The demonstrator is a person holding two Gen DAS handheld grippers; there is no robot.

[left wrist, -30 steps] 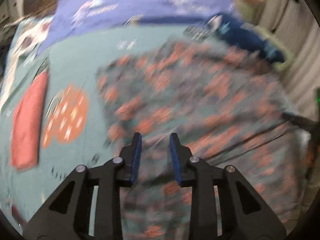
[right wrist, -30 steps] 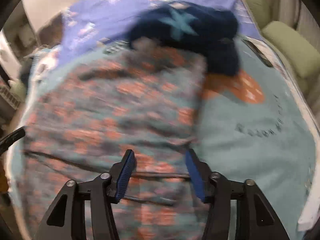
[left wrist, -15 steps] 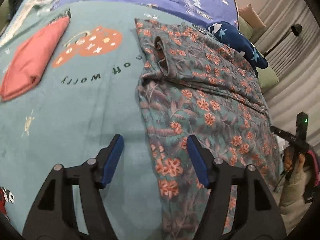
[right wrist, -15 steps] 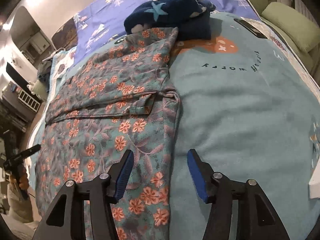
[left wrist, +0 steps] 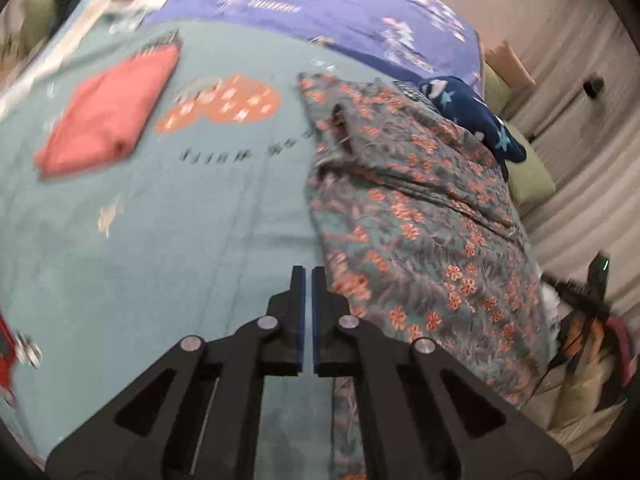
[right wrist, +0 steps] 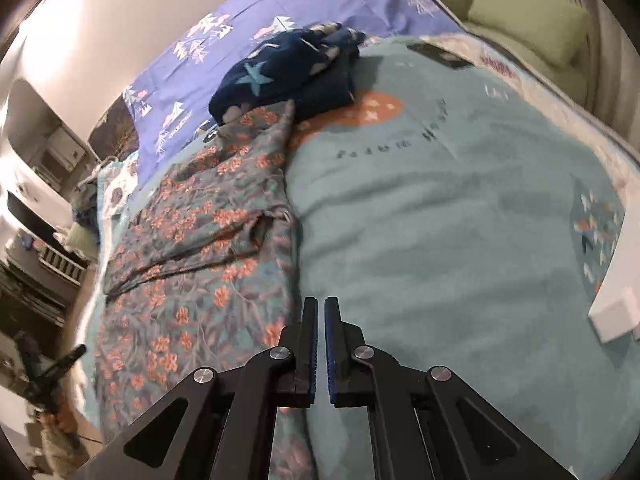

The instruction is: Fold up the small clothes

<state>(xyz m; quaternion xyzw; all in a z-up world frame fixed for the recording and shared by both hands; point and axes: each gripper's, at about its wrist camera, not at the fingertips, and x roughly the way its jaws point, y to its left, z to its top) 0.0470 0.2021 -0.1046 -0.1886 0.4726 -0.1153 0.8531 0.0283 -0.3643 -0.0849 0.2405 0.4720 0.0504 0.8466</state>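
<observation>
Both views are motion-blurred, so we can't read the print on the teal fleece blanket [left wrist: 160, 220]. The left gripper [left wrist: 308, 276] and right gripper [right wrist: 321, 306] have just snapped closed, blue pads nearly touching, nothing between them. The floral garment [left wrist: 420, 220], thin and creased, lies flat at right of the left view; its lower edge is cut off. A folded red cloth [left wrist: 108, 116] sits upper left, a plush navy star-print item [right wrist: 280, 72] beyond.

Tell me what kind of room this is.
Most likely a bedroom: clothes are laid out on a bed with a teal printed blanket and purple patterned sheet. Green cushions and curtains flank it.
</observation>
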